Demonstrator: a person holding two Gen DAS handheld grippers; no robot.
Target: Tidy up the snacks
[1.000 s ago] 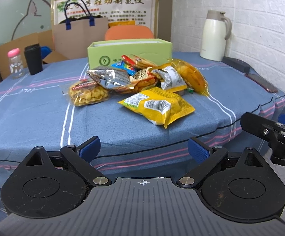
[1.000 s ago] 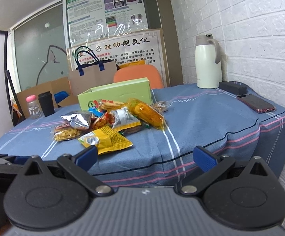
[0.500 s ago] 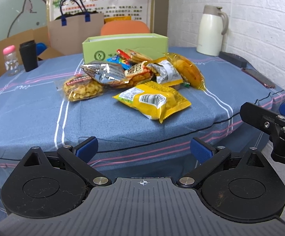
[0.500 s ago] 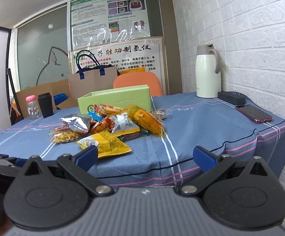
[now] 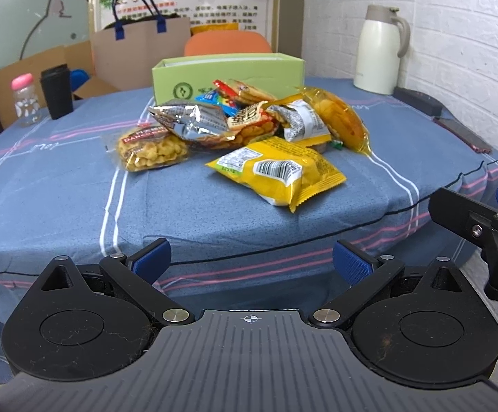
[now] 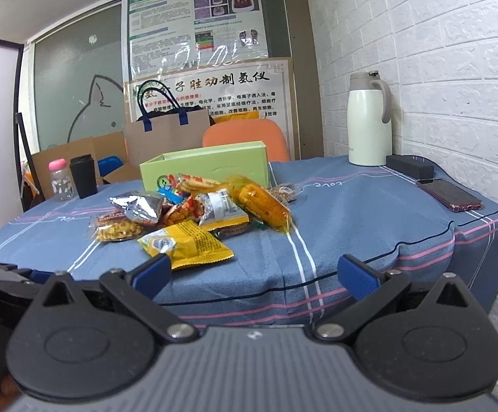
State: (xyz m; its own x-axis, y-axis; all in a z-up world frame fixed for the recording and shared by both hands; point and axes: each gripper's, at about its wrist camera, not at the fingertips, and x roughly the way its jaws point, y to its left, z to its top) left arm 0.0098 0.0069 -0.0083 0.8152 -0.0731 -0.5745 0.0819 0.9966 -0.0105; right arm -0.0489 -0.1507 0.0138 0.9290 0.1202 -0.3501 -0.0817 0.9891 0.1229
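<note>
A pile of snack packets lies mid-table in front of an open green box (image 5: 228,75) (image 6: 204,168). Nearest is a yellow packet (image 5: 279,173) (image 6: 187,242). A clear peanut packet (image 5: 149,149) (image 6: 116,228) lies at the left, a silver packet (image 5: 194,123) (image 6: 139,206) behind it, an orange packet (image 5: 341,120) (image 6: 262,202) at the right. My left gripper (image 5: 250,262) is open and empty, short of the table's front edge. My right gripper (image 6: 254,274) is open and empty, level with it; part of it shows at the right of the left wrist view (image 5: 489,230).
The table wears a blue striped cloth (image 5: 60,189) (image 6: 351,213). A white thermos (image 5: 381,51) (image 6: 369,120), a black case (image 6: 410,166) and a phone (image 6: 449,194) sit at the right. A black cup (image 5: 56,91) and pink-capped bottle (image 5: 25,99) stand far left.
Both grippers shifted a little in front of the table: the left view dipped then rose back, the right view tilted up. Both stay open and empty. The snacks have not moved.
</note>
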